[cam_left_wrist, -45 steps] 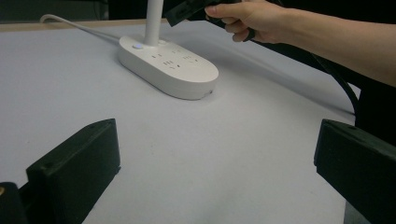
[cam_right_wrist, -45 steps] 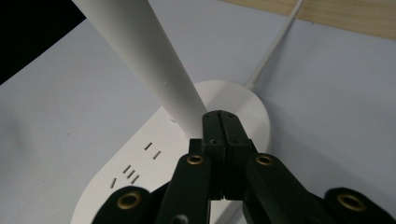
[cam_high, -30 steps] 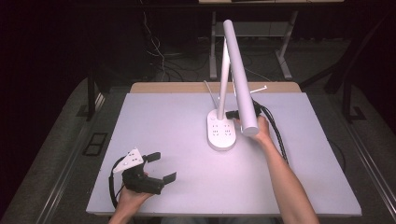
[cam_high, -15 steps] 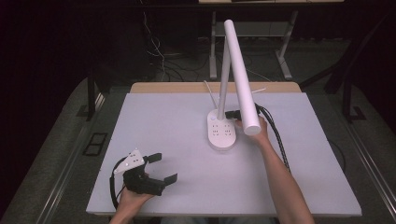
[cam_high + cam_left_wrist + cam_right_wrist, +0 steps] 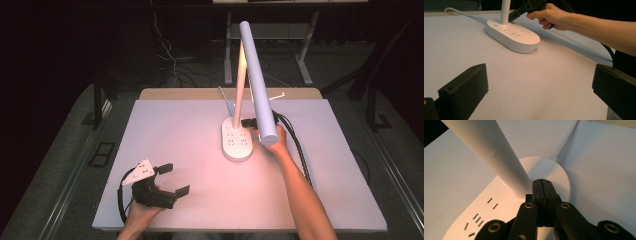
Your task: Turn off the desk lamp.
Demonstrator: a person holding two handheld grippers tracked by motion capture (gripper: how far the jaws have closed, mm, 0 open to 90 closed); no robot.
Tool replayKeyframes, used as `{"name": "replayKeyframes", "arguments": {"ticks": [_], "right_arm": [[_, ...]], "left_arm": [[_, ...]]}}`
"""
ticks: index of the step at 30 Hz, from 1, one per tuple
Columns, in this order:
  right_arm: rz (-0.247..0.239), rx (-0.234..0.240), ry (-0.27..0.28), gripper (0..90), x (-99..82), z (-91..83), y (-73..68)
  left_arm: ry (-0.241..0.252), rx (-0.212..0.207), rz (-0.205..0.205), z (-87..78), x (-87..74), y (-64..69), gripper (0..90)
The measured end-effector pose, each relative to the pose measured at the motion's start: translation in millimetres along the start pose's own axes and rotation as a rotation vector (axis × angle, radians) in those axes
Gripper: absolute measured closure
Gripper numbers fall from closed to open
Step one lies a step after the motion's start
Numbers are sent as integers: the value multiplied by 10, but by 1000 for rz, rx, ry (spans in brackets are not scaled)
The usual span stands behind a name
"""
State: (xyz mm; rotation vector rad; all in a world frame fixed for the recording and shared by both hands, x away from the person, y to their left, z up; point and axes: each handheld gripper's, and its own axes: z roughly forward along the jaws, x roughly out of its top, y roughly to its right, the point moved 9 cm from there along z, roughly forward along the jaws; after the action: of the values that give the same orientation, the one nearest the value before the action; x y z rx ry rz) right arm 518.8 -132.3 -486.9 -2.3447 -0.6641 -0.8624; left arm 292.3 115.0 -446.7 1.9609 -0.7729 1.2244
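On the white table (image 5: 175,125), the desk lamp (image 5: 256,80) stands toward the far middle, its oval base (image 5: 236,142) with the sockets lying flat and its post rising from the far end. My right gripper (image 5: 542,182) has its jaws pressed together with nothing between them, tips at the foot of the post on the base. My left gripper (image 5: 172,179) rests near the table's front left corner, well apart from the lamp, jaws wide and empty.
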Motion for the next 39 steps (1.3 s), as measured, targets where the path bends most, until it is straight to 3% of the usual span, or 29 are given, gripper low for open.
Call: {"name": "replayKeyframes", "arguments": {"ticks": [18, 30, 39], "right_arm": [[-13, -21, 8, 900, 4, 0, -10], [7, 9, 14, 900, -11, 1, 0], [18, 6, 28, 900, -25, 3, -3]], "left_arm": [[-3, 0, 0, 5, -4, -14, 0], [-7, 1, 5, 10, -7, -3, 0], [-5, 0, 6, 8, -6, -1, 0]]}}
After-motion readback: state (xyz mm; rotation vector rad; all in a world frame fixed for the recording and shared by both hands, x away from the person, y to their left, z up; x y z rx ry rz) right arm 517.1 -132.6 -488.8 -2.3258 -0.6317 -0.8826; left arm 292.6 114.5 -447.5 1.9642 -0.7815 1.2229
